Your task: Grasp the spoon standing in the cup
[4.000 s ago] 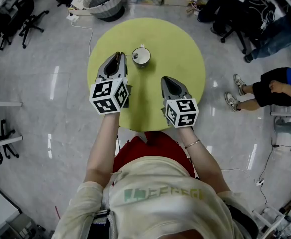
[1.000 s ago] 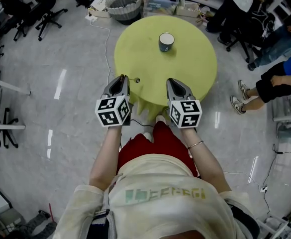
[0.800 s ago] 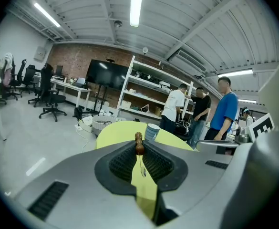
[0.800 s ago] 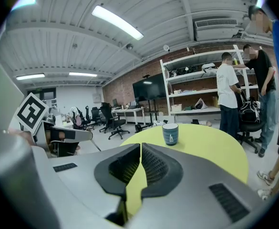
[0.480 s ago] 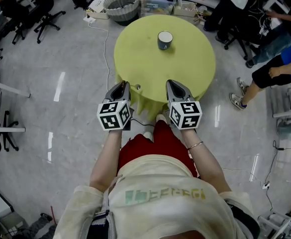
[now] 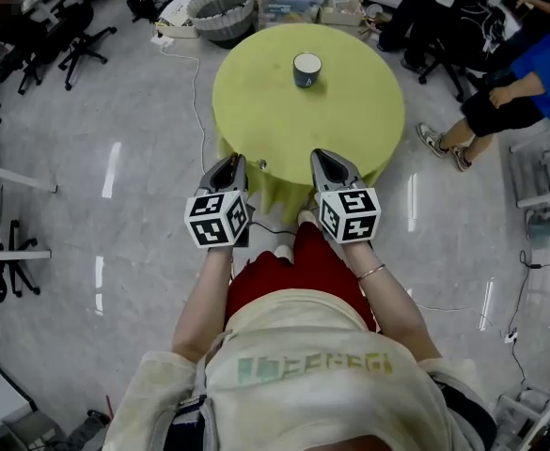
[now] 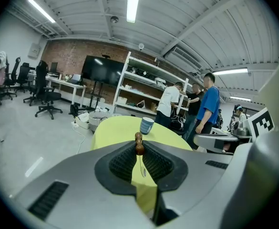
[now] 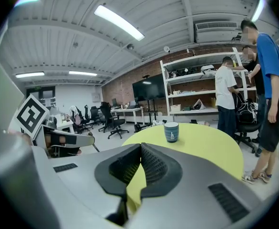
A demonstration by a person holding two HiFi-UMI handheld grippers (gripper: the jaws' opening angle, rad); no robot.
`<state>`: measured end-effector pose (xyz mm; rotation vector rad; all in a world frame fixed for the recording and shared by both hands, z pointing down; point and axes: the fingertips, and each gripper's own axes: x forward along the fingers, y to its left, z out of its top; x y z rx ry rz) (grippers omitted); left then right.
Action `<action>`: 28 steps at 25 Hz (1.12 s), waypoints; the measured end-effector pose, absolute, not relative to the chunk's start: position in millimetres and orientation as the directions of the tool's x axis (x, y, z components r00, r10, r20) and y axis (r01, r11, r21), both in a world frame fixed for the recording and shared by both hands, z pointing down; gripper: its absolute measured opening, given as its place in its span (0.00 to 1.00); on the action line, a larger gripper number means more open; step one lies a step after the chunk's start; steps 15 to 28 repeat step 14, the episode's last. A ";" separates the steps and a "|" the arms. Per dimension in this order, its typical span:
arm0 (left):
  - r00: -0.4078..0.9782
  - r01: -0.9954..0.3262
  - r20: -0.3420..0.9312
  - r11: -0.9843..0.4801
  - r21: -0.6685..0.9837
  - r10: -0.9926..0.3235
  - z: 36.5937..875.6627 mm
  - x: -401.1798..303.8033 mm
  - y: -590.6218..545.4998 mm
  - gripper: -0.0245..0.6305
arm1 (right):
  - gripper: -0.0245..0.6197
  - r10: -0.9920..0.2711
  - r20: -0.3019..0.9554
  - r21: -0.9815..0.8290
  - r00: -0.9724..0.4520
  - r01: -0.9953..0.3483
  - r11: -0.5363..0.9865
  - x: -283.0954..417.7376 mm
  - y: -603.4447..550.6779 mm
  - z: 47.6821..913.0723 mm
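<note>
A blue cup [image 6: 306, 69] stands on the far part of the round yellow table [image 6: 350, 111], with no spoon showing in it. My left gripper [image 6: 231, 160] hangs at the table's near edge, shut on a thin metal spoon [image 7: 139, 146] with a brown knobbed end. That knob [image 6: 260, 164] pokes out just beyond the jaw tips. The cup [image 7: 147, 125] lies well ahead of the left gripper [image 7: 139, 150]. My right gripper [image 6: 323, 156] is level with the left, shut and empty. In the right gripper view the cup [image 8: 171, 131] stands far beyond the right gripper [image 8: 140, 147].
A grey basket [image 6: 222, 12] and boxes sit on the floor behind the table. Office chairs [image 6: 77, 31] stand at the left. People [image 6: 528, 64] stand close to the table's right side. A cable [image 6: 196, 73] runs over the floor left of the table.
Four seconds ago both grippers were over the table by the cup. They have since drawn back to the near edge, the spoon going with the left one; the table has receded.
</note>
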<state>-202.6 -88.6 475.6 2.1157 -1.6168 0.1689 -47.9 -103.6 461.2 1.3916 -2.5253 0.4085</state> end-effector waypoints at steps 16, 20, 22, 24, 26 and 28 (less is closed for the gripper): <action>0.320 -0.927 0.378 -0.205 0.314 -0.869 472.8 -201.0 -90.2 0.11 | 0.10 -0.795 0.339 -0.136 -0.503 -0.863 0.487 -41.9 -104.6 453.8; 0.320 -0.927 0.378 -0.205 0.314 -0.869 472.8 -201.0 -90.2 0.11 | 0.10 -0.795 0.339 -0.136 -0.503 -0.863 0.487 -41.9 -104.6 453.8; 0.320 -0.927 0.378 -0.205 0.314 -0.869 472.8 -201.0 -90.2 0.11 | 0.10 -0.795 0.339 -0.136 -0.503 -0.863 0.487 -41.9 -104.6 453.8; 0.320 -0.927 0.378 -0.205 0.314 -0.869 472.8 -201.0 -90.2 0.11 | 0.10 -0.795 0.339 -0.136 -0.503 -0.863 0.487 -41.9 -104.6 453.8; 0.320 -0.927 0.378 -0.205 0.314 -0.869 472.8 -201.0 -90.2 0.11 | 0.10 -0.795 0.339 -0.136 -0.503 -0.863 0.487 -41.9 -104.6 453.8; 0.320 -0.927 0.378 -0.205 0.314 -0.869 472.8 -201.0 -90.2 0.11 | 0.10 -0.795 0.339 -0.136 -0.503 -0.863 0.487 -41.9 -104.6 453.8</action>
